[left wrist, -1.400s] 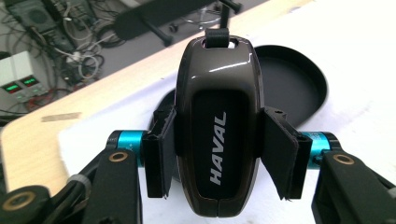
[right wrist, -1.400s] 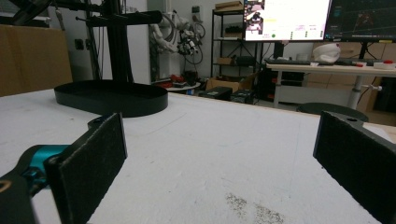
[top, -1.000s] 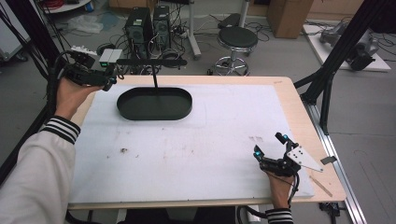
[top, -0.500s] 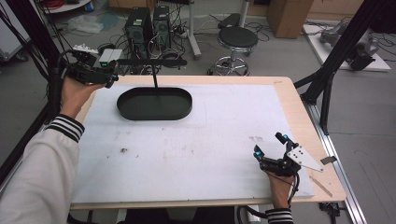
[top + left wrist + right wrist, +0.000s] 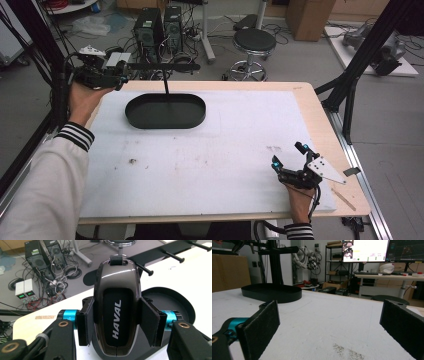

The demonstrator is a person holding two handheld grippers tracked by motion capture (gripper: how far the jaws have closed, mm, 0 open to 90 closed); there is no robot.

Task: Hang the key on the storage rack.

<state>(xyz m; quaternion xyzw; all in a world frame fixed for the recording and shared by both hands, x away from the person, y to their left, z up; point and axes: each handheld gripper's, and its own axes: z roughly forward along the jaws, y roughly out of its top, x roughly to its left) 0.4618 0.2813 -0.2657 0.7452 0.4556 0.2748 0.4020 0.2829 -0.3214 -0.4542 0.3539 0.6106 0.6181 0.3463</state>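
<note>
— Start close in. What is the right gripper (image 5: 291,159) doing?

— It rests low at the near right part of the white table cover (image 5: 235,150), with the person's right hand (image 5: 300,200) behind it. In the right gripper view its two padded jaws stand far apart with only bare cover between them, so it is released and holds nothing.

— And the thing being handled?

— A dark glossy car key fob (image 5: 117,312) marked HAVAL. It sits between the jaws of the left gripper (image 5: 117,322), well away from the right one, at the far left corner of the table.

— How is that left hand placed?

— The left hand (image 5: 85,97) is raised at the far left table edge, striped cuff below it, the forearm coming in along the left side. The gripper points across toward the black stand (image 5: 165,75).

— How tight is the hold?

— Both pads press on the fob's flanks, so it is clenched on the fob, which stands lengthwise along the jaws with its loop end farthest out.

— What lies beyond?

— The stand's oval black tray base (image 5: 165,111) is just past and below the fob; its horizontal bar with pegs (image 5: 175,257) runs farther off.
</note>
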